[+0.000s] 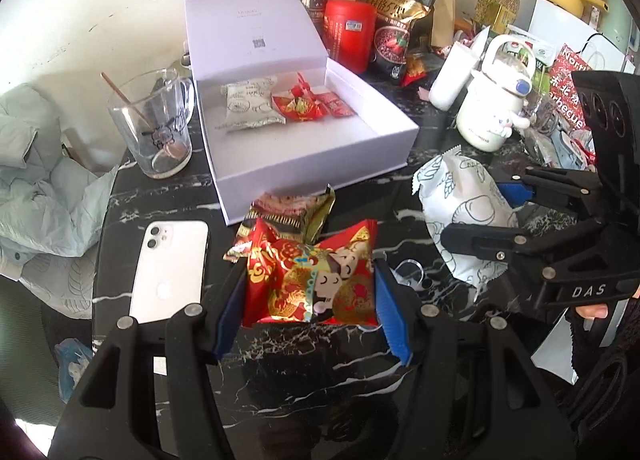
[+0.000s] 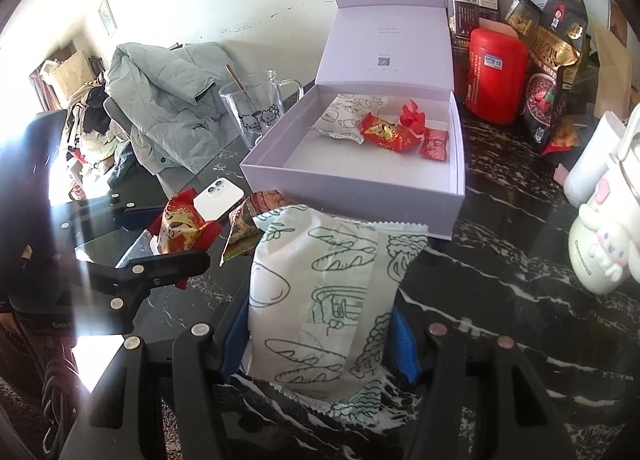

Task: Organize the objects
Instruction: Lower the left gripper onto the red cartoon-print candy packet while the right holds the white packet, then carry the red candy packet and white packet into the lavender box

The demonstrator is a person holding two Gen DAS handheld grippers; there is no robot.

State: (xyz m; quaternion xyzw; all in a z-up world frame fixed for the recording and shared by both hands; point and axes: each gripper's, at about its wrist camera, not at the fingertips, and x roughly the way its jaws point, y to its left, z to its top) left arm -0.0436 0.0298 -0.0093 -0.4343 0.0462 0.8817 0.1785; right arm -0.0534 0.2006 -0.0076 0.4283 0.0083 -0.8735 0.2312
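An open lavender box [image 1: 384, 139] [image 2: 352, 183] sits on the black marble table and holds a white patterned packet [image 1: 250, 105], a red-gold packet [image 1: 298, 103] and small red sweets [image 2: 434, 143]. My left gripper [image 1: 308, 300] is shut on a red-and-gold snack packet [image 1: 316, 280] just in front of the box; that packet also shows in the right wrist view [image 2: 180, 225]. My right gripper [image 2: 320, 334] is shut on a white packet with green bread drawings [image 2: 320, 300], seen from the left wrist view [image 1: 460, 203], held right of the box's front corner.
A brown-gold packet [image 1: 296, 211] lies behind the red one. A white phone [image 1: 168, 272] lies left, a glass mug with a spoon [image 1: 154, 123] behind it. Red canister [image 1: 350, 35], snack bags [image 1: 400, 15], jars and a white character bottle [image 1: 492, 107] crowd the back and right. A grey jacket [image 2: 168, 99] lies at left.
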